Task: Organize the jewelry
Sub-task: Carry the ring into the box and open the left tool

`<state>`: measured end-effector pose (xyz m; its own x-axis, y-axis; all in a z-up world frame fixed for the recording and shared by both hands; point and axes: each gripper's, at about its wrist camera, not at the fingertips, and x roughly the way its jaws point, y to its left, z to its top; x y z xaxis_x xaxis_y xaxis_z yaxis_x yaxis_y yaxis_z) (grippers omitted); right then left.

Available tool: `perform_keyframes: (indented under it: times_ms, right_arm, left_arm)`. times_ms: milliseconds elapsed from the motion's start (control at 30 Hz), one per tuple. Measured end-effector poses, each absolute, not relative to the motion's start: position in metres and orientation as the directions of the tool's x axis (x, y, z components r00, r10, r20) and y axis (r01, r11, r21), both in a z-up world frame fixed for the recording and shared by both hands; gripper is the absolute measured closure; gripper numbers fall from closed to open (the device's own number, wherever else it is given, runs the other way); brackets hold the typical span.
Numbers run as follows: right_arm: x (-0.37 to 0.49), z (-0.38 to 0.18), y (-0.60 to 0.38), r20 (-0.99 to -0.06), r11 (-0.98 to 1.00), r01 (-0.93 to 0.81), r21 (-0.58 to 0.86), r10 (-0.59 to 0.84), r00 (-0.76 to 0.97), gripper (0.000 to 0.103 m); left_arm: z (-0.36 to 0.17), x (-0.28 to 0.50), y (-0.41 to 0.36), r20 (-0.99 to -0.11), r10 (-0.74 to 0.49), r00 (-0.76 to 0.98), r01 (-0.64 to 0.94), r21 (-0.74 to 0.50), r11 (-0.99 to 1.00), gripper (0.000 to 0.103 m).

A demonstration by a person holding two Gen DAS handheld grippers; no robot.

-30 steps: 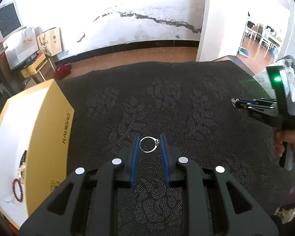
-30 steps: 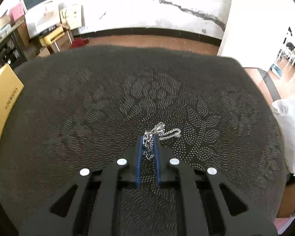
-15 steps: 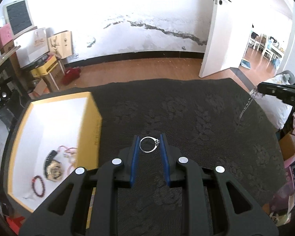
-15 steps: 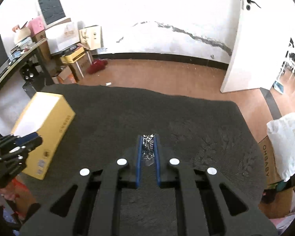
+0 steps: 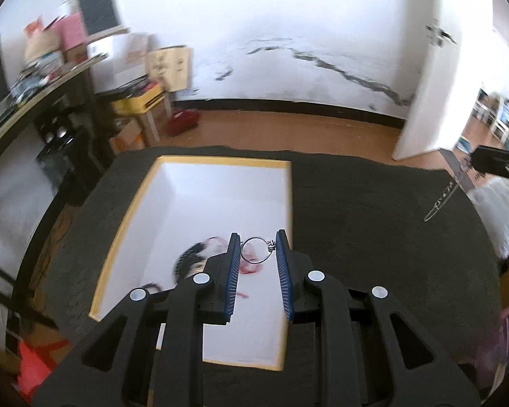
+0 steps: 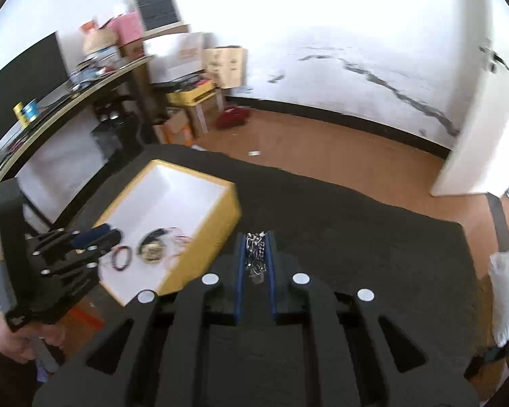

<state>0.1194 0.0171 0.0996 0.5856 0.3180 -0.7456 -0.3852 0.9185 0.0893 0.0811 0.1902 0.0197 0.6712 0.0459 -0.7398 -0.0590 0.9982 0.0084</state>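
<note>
My left gripper (image 5: 256,241) is shut on a silver ring (image 5: 255,250) and holds it above the open yellow box (image 5: 129,213) with a white inside. My right gripper (image 6: 257,240) is shut on a silver chain (image 6: 256,254), held above the dark patterned cloth to the right of the box (image 6: 217,234). In the box lie a red bead bracelet (image 6: 123,258), a dark round piece (image 6: 151,250) and pink strands. The chain also shows hanging from the right gripper at the right edge of the left wrist view (image 5: 441,203).
The box stands on the left part of a table under a dark floral cloth (image 5: 373,237). A black desk with clutter (image 6: 68,108) stands at the left. Cardboard boxes (image 6: 220,64) stand by the far wall. A white door (image 5: 434,101) is at the right.
Both grippers have risen and moved left. The left one has gone from beside the box to over its inside with the ring. The right one has carried the chain off the cloth.
</note>
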Motion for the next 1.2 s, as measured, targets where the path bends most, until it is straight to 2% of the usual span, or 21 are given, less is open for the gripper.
perform_keyframes:
  times_ms: [300, 567, 833, 1200]
  right_arm:
    - [0.124, 0.081, 0.132, -0.766, 0.863, -0.491, 0.116, 0.393, 0.51, 0.091]
    - [0.144, 0.038, 0.198, -0.81, 0.852, -0.511, 0.118, 0.38, 0.446, 0.091]
    - [0.155, 0.01, 0.212, -0.838, 0.862, -0.497, 0.103, 0.344, 0.423, 0.091]
    - [0.155, 0.007, 0.214, -0.845, 0.868, -0.49, 0.084, 0.322, 0.426, 0.091]
  left_arm:
    - [-0.03, 0.097, 0.263, -0.782, 0.157, 0.603, -0.213, 0.031, 0.976, 0.081]
    - [-0.074, 0.106, 0.299, -0.83, 0.183, 0.526, -0.277, 0.036, 0.96, 0.081]
    - [-0.101, 0.112, 0.309, -0.855, 0.191, 0.483, -0.286, 0.053, 0.957, 0.081]
    - [-0.116, 0.117, 0.307, -0.871, 0.175, 0.459, -0.277, 0.047, 0.96, 0.081]
